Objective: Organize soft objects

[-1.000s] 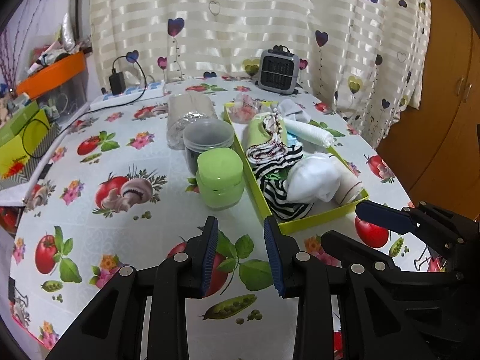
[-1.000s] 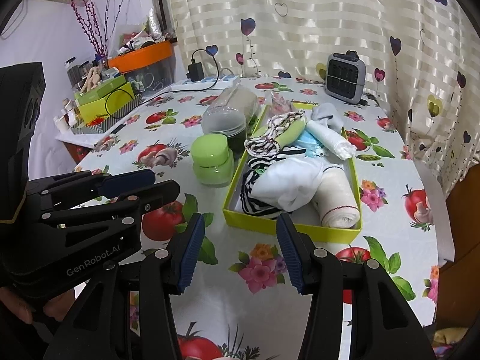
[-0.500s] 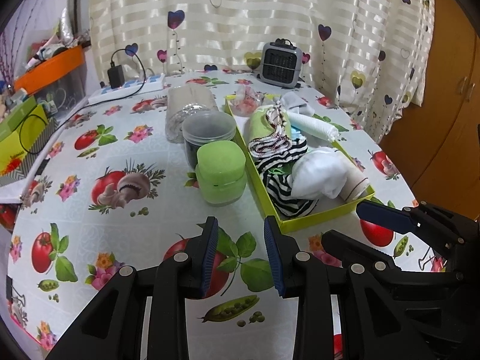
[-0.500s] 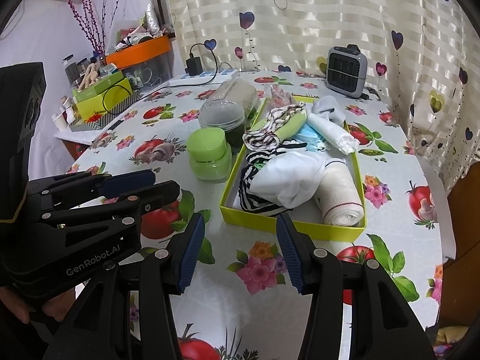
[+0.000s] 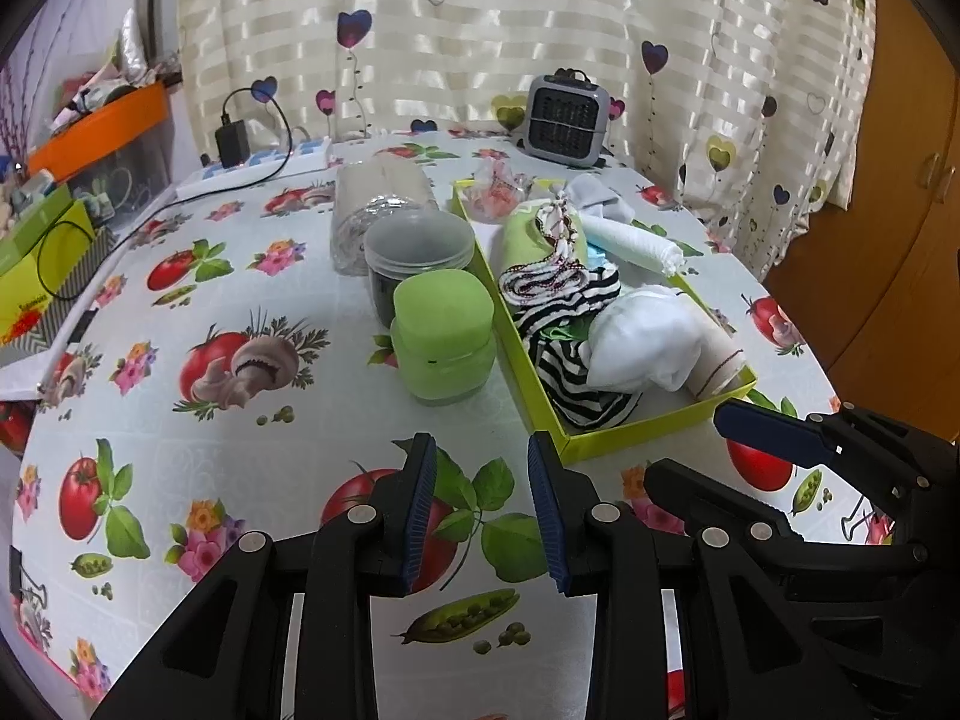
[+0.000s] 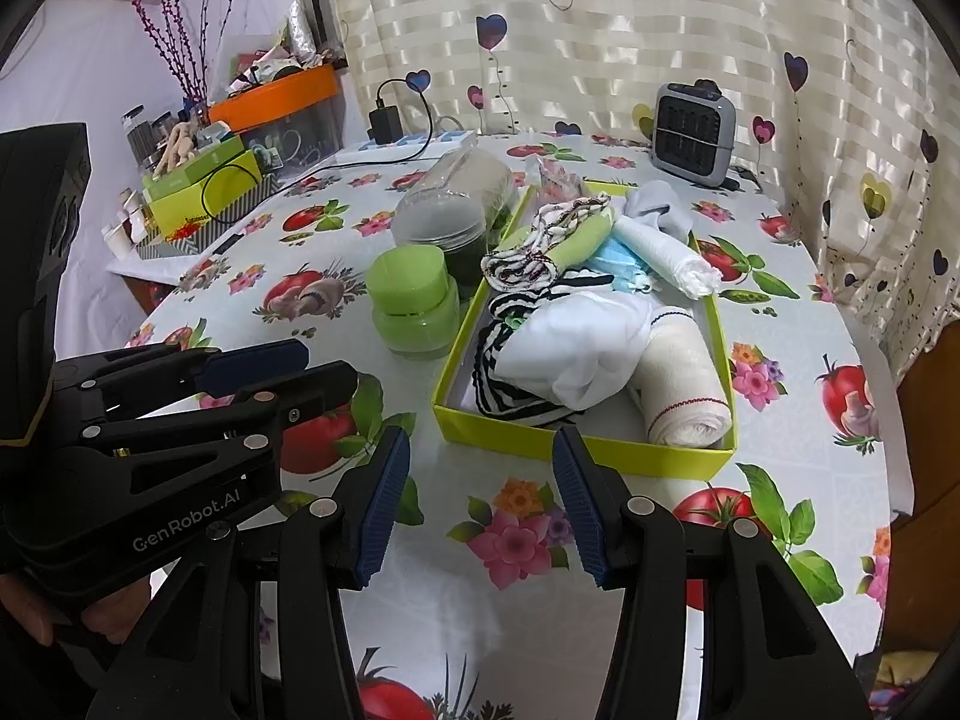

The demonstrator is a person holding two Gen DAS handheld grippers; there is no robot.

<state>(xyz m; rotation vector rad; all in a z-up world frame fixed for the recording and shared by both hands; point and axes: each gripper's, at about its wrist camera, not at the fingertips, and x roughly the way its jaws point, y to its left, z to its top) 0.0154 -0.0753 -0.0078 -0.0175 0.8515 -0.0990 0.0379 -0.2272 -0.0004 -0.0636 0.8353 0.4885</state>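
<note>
A long yellow-green cardboard tray (image 6: 576,447) lies on the desk (image 6: 792,324), its long axis running away toward the curtain. It holds a heap of soft cloths: one striped black-and-white garment (image 6: 516,306), one white cloth (image 6: 576,342), one beige rolled towel (image 6: 684,384). Left tool (image 5: 480,510) and right tool (image 6: 480,492) both hover released, empty.

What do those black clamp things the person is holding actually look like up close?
Both are matte black plastic tools with two angular fingers that have cut-out slots and silver rivets at the joints. Each finger ends in a ribbed dark-blue pad. The left gripper carries white "GenRobot.AI" lettering on its side, seen in the right wrist view, plus a boxy black housing behind. The right gripper looks the same. No cables or sleeves show.
</note>
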